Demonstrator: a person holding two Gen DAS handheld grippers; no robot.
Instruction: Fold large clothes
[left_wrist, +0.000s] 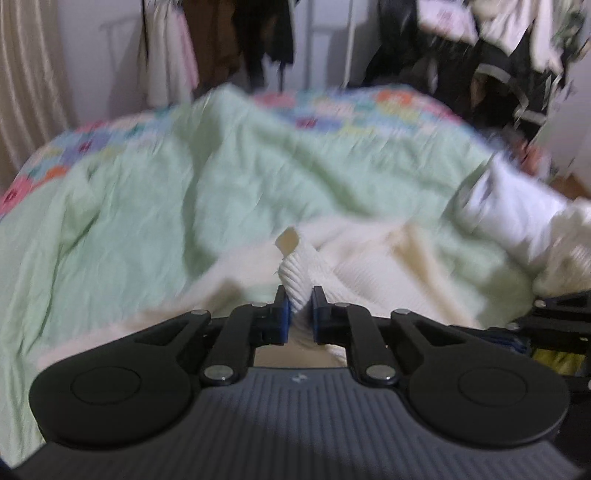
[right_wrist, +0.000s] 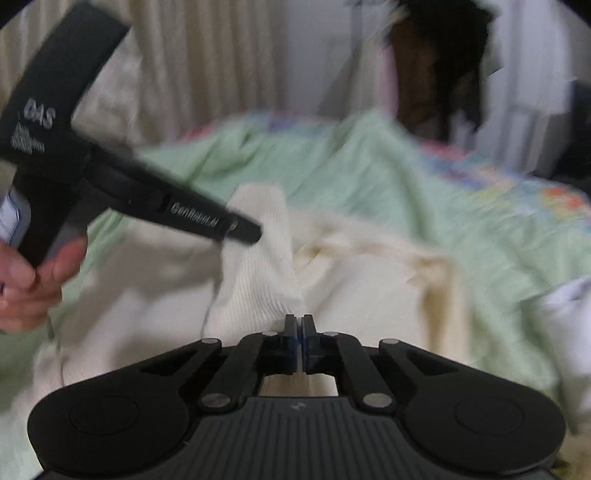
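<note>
A cream ribbed sweater (left_wrist: 369, 280) is seen lying crumpled on a pale green sheet (left_wrist: 147, 192), which is spread over a patchwork quilt (left_wrist: 332, 107) on the bed. In the left wrist view, a ribbed cuff or hem of the sweater is pinched between the blue pads of the left gripper (left_wrist: 300, 310); the jaws are held narrowly apart by the thickness of the bunched knit, and the cloth rises above the sheet in a small peak. In the right wrist view, the right gripper (right_wrist: 299, 332) is seen with its jaws almost fully closed, and a thin edge of the same ribbed band (right_wrist: 258, 266) appears to be caught between them, though blur makes this hard to confirm. The left gripper (right_wrist: 236, 227) is seen there from the side, its tip touching the ribbed band further up, and it is held by a hand (right_wrist: 29, 284). Beyond the sheet, hanging clothes (left_wrist: 240, 40) and a cream curtain (right_wrist: 207, 62) are visible, blurred.
</note>
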